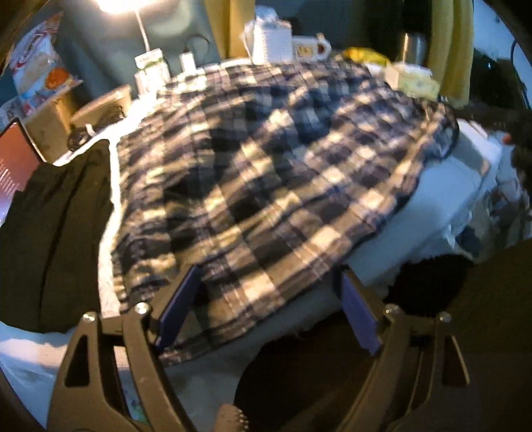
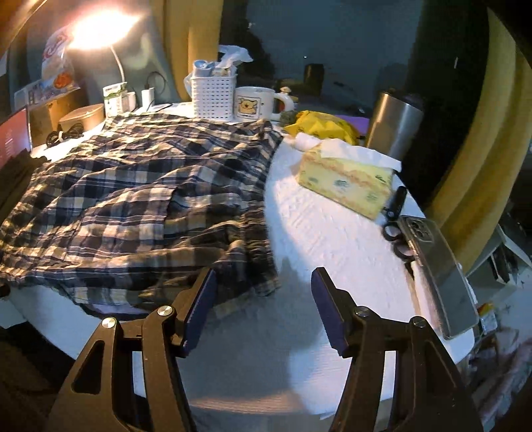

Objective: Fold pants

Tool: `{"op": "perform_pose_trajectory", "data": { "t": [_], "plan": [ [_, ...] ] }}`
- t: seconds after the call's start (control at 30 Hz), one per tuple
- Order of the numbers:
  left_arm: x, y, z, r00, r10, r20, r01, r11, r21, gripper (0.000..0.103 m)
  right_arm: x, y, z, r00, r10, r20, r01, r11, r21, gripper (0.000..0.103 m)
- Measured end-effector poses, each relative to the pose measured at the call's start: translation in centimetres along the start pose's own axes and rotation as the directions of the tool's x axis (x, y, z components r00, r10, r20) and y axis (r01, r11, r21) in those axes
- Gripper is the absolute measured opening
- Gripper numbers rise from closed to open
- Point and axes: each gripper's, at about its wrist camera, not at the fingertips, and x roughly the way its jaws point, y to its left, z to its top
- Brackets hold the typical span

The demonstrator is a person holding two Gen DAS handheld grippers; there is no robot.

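Left wrist view looks along the left claw [image 1: 269,295], which sits low at the near edge of the white table [image 1: 442,186] and reaches forward over the hem of the plaid pants [image 1: 266,159]; its jaws are spread wide and released, the fabric's near edge lying between the blue pads [image 1: 179,302] without being pinched; whether the left pad touches the cloth I cannot tell, as this view is blurred. The pants are spread across most of the table, rumpled, with a dark garment [image 1: 56,239] just beside them on the left.

Right wrist view shows the right claw [image 2: 262,299] held above the near part of the table [image 2: 332,212], level and pointing toward the far end; its jaws are also wide apart and hold nothing; its left pad [image 2: 199,305] sits over the pants' [image 2: 139,192] bunched near corner, while the right pad is over bare tabletop. To the right lie a tissue box [image 2: 345,179], a phone [image 2: 439,266] at the table edge, and a steel tumbler [image 2: 395,126]; at the far end stand a white basket [image 2: 212,96] and a mug [image 2: 256,103], with a lit lamp [image 2: 99,30] at the far left.
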Motion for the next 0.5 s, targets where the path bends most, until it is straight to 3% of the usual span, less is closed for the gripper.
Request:
{"op": "perform_pose_trajectory", "data": {
  "t": [0.13, 0.27, 0.33, 0.4, 0.5],
  "plan": [
    [0.4, 1.0, 0.1, 0.986, 0.161, 0.041, -0.16, 0.987, -0.026, 0.084, 0.6, -0.7, -0.2, 1.0, -0.024, -0.001, 0.024, 1.0, 0.001, 0.064],
    [0.8, 3.2, 0.1, 0.988, 0.144, 0.055, -0.138, 0.985, -0.105, 0.082, 1.0, -0.9, -0.8, 0.999, -0.04, -0.014, 0.04, 0.999, -0.009, 0.064],
    [0.7, 3.8, 0.2, 0.989, 0.133, 0.062, -0.125, 0.986, -0.114, 0.068, 0.9, -0.9, -1.0, 0.999, -0.044, -0.016, 0.043, 0.998, -0.034, 0.064],
    [0.6, 4.6, 0.2, 0.995, 0.076, 0.063, -0.066, 0.988, -0.141, 0.045, 0.8, -0.8, -1.4, 0.998, -0.049, -0.025, 0.047, 0.996, -0.08, 0.064],
    [0.5, 4.2, 0.3, 0.995, 0.06, 0.073, -0.051, 0.991, -0.121, 0.033, 0.8, -0.5, -2.1, 0.998, -0.036, -0.046, 0.028, 0.988, -0.152, 0.064]
  ]
}}
